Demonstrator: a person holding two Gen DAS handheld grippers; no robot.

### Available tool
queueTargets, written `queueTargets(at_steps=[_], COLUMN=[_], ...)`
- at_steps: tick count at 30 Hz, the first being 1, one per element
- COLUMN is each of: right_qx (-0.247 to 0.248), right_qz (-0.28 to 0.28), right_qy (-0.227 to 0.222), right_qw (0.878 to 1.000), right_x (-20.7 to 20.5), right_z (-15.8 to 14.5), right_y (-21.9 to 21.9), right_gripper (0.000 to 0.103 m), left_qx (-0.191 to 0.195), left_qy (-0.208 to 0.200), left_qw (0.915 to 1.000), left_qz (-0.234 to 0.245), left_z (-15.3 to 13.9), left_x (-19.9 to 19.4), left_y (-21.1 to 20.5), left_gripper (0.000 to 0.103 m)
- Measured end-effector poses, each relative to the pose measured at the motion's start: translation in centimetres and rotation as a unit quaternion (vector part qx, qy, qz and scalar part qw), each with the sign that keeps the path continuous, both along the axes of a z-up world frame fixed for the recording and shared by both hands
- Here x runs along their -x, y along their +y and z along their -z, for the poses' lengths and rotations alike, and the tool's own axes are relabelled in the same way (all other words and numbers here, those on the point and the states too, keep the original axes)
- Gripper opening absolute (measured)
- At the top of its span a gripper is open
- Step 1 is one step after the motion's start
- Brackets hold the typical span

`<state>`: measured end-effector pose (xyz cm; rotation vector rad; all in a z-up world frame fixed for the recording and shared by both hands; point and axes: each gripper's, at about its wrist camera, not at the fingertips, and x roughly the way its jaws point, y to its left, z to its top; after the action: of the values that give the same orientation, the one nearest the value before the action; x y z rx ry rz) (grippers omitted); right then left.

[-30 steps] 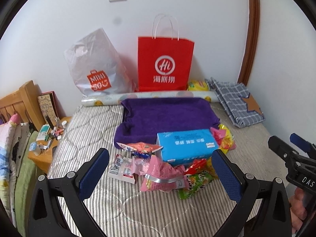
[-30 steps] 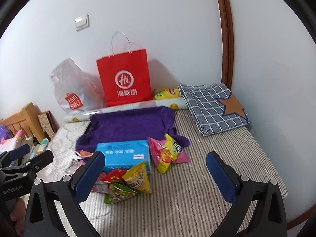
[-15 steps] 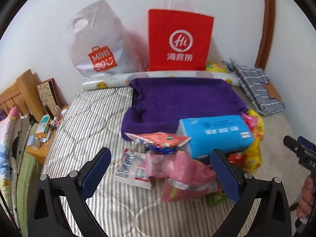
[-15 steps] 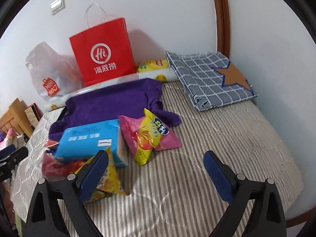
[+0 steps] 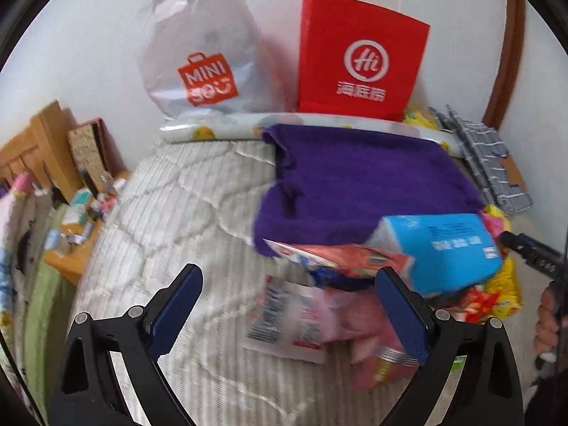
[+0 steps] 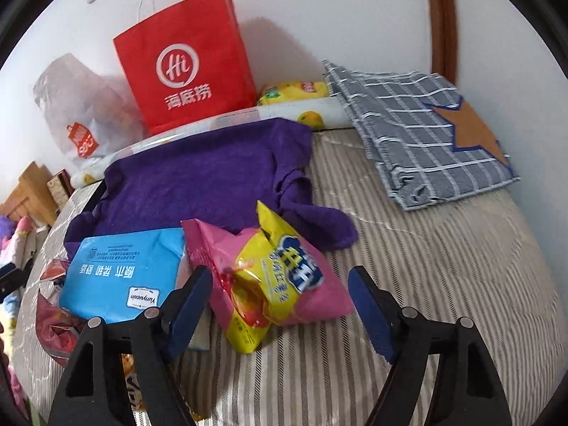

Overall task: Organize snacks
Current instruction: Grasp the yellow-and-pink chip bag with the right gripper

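Observation:
A pile of snack packets lies on the striped bed in front of a purple towel (image 6: 198, 177). My right gripper (image 6: 280, 301) is open, its fingers on either side of a yellow packet (image 6: 273, 277) lying on a pink packet (image 6: 319, 301). A blue tissue pack (image 6: 120, 277) lies to their left; it also shows in the left wrist view (image 5: 447, 248). My left gripper (image 5: 287, 305) is open above a white and red sachet (image 5: 284, 319), beside a pink packet (image 5: 358, 333) and a red packet (image 5: 348, 255). The right gripper's tip (image 5: 532, 252) shows at the right edge.
A red paper bag (image 5: 358, 56) and a grey Miniso plastic bag (image 5: 202, 56) stand against the wall behind a rolled mat (image 5: 220, 127). A folded checked cloth (image 6: 426, 127) lies at the back right, a yellow packet (image 6: 294, 90) behind the roll. A cluttered wooden bedside table (image 5: 71, 234) is left.
Both grippers have moved forward and down towards the snack pile. The right one now straddles the yellow and pink packets; the left one has come over the sachet. Both stay open.

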<state>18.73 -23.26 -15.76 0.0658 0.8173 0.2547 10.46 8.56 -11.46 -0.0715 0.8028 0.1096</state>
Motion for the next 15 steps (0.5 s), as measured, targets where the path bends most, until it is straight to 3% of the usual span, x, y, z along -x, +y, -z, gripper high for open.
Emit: queueTargets(at_steps=[5, 10, 15], right_qx=[-0.008, -0.011, -0.002], right_qz=[-0.029, -0.041, -0.057], right_qy=[0.021, 0.025, 0.017], right_qw=[0.999, 0.999, 0.998], right_x=[-1.6, -2.5, -2.2], right_z=[1.2, 2.0, 1.9], right_y=[0.4, 0.5, 0.5], right_gripper=[0.077, 0.079, 0.067], left_qx=[0.030, 0.031, 0.022], left_qy=[0.006, 0.021, 0.052], left_qw=[0.9992, 0.9990, 0.9983], left_qz=[0.027, 0.023, 0.012], left_z=[0.4, 1.0, 2.5], left_x=[-0.3, -1.0, -1.7], left_y=[1.2, 1.6, 2.6], left_gripper=[0.098, 0.098, 0.097])
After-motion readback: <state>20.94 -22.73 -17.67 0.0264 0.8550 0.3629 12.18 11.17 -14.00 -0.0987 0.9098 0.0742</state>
